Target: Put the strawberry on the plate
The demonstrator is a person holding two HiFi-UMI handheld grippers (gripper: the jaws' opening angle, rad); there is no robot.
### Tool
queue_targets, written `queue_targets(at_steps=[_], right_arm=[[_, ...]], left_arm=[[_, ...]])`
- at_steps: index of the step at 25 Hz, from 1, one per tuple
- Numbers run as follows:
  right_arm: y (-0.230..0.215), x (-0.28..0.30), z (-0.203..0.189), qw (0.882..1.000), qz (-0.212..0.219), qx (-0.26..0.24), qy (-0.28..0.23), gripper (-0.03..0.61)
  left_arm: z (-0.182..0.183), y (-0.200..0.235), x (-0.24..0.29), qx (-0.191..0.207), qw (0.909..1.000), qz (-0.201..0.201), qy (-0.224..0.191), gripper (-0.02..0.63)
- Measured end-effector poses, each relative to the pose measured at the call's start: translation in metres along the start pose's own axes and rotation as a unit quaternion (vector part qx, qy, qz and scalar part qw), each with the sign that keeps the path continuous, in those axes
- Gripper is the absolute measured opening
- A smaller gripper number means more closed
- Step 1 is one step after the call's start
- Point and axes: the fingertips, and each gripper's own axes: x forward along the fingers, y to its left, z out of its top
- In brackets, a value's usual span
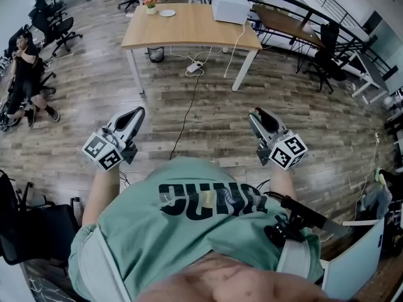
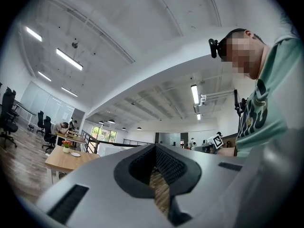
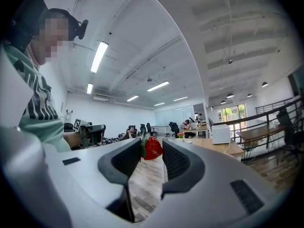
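Over the wood floor of a big room, our right gripper squeezes the strawberry between its jaws, our left gripper is closed on nothing, and next we likely carry the berry to the plate far ahead.

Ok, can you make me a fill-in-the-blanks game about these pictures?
The right gripper has its jaws squeezing a red ____.
The white plate sits on the wooden ____.
Between the jaws of the left gripper there is ____.
Missing words: strawberry, table, nothing.
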Motion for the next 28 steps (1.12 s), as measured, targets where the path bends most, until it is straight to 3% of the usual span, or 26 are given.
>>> queue_targets(at_steps=[10,20,28], right_arm=[[-0.053,-0.065,-0.007,0.999,-0.033,0.015,-0.008,0.147],[-0.106,-0.138,-0.011,0.999,-0.039,0.027,-0.012,0.147],[-0.129,-0.146,-0.031,0.998,-0.031,0.055,-0.007,0.147]], left_arm=[[-0.016,-0.047,0.072,0.001,0.9991,-0.041,0.013,0.005],[-0.038,-0.108,0.142,-0.018,0.9977,-0.061,0.026,0.005],[-0.053,-0.126,0.168,-0.024,0.9959,-0.067,0.055,0.005]])
